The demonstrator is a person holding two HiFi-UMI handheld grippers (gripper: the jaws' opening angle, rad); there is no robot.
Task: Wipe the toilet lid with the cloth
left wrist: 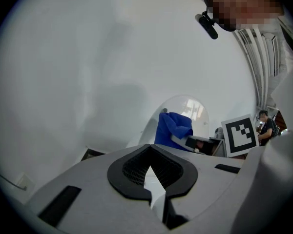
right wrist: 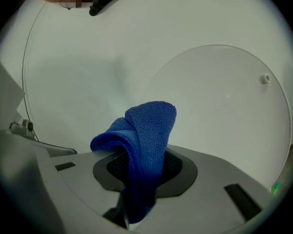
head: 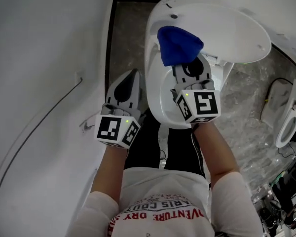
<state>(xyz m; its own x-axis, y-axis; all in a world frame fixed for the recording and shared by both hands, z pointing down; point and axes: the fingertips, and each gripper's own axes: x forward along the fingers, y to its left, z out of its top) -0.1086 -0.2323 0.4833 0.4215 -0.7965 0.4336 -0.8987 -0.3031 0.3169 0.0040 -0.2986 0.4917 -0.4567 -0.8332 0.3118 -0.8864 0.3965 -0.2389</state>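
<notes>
In the head view the right claw (head: 186, 65) is clamped on the blue cloth (head: 177, 44), which is bunched over the left part of the raised toilet lid (head: 232, 28). The left claw (head: 131, 77) points forward just beside the left rim of the toilet bowl (head: 160, 100). In the left gripper view the left claw (left wrist: 149, 152) has its 2 jaws together at the tips with nothing between them, and the cloth (left wrist: 173, 128) shows ahead against the lid (left wrist: 193, 106). In the right gripper view the right claw (right wrist: 141, 172) pinches the folded cloth (right wrist: 149, 130), whose free end stands up before the lid's (right wrist: 224, 106) left edge.
</notes>
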